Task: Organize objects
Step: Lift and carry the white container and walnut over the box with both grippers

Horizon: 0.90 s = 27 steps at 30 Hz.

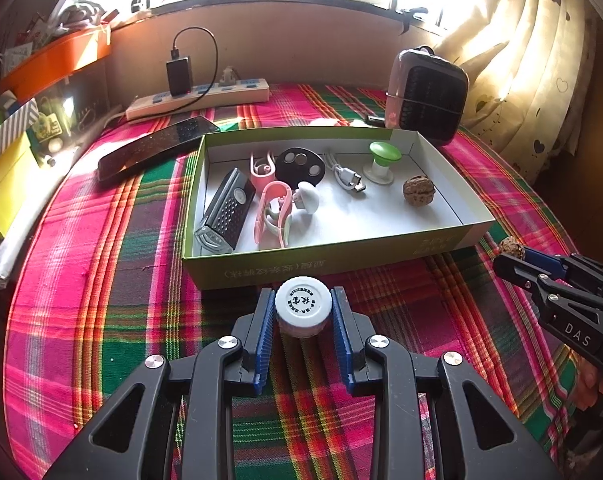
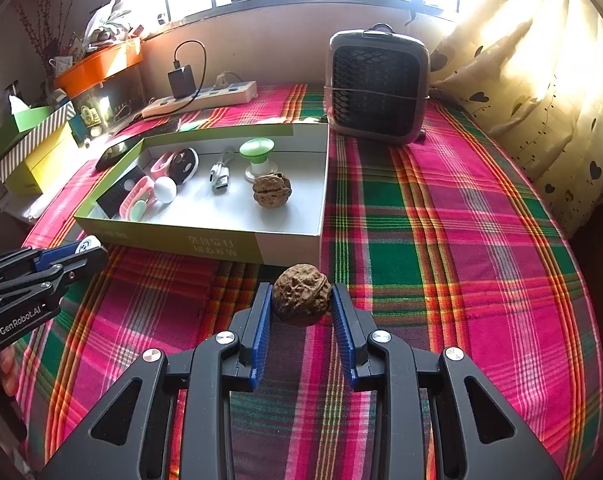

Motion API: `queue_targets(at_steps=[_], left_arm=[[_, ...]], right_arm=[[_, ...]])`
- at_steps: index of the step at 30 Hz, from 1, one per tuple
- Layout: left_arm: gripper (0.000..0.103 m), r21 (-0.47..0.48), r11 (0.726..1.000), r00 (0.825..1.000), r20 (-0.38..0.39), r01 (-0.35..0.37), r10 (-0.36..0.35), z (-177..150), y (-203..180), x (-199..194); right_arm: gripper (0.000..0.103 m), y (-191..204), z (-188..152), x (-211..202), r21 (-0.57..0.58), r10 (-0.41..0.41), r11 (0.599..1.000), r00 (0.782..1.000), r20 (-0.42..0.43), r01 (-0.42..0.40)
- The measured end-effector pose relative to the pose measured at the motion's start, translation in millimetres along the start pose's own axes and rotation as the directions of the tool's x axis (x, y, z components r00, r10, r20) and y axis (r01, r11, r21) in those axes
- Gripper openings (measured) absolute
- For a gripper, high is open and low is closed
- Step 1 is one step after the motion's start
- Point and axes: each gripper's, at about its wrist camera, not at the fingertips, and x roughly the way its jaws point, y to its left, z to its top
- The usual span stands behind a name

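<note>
The left gripper (image 1: pixel 303 312) pinched a small white-capped bottle (image 1: pixel 302 306), light, smooth, gripped across its sides; the open box (image 1: pixel 325 262) lay just ahead. The right gripper (image 2: pixel 301 300) clamped a walnut (image 2: pixel 300 299), hard, knobbly, gripped across its middle

Left gripper (image 1: pixel 303 312) tilted downward, jaws clamped on white jar (image 1: pixel 303 306). Right gripper (image 2: pixel 300 304) tilted downward, jaws clamped on walnut (image 2: pixel 300 299). Fingers (image 2: pixel 5 372) of person's hand visible on left gripper's handle. Grippers side by side, apart.
</note>
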Motion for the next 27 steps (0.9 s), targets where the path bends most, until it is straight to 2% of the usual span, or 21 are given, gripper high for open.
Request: queue_targets(at_steps=[12, 17, 27], left_arm=[[0.026, 0.019, 1.0, 0.999, 0.029, 0.021, -0.022, 10.5, -6.9, -11.9], [0.026, 0.017, 0.999, 0.998, 0.017, 0.052, -0.052, 16.3, -8.6, -9.0], [0.026, 0.026, 0.996, 0.997, 0.013, 0.081, -0.081, 31.5, -15.3, 0.3]], right_arm=[[0.031, 8.7, 13.3, -12.0, -0.021, 0.041, 0.999, 0.998, 0.041, -0.04], [0.031, 13.1, 23.4, -12.0, -0.039, 0.064, 0.997, 0.996, 0.055, -0.062], [0.031, 21.3, 45.2, 2.5, -0.085, 0.096, 0.992, 0.995, 0.036, -0.093]])
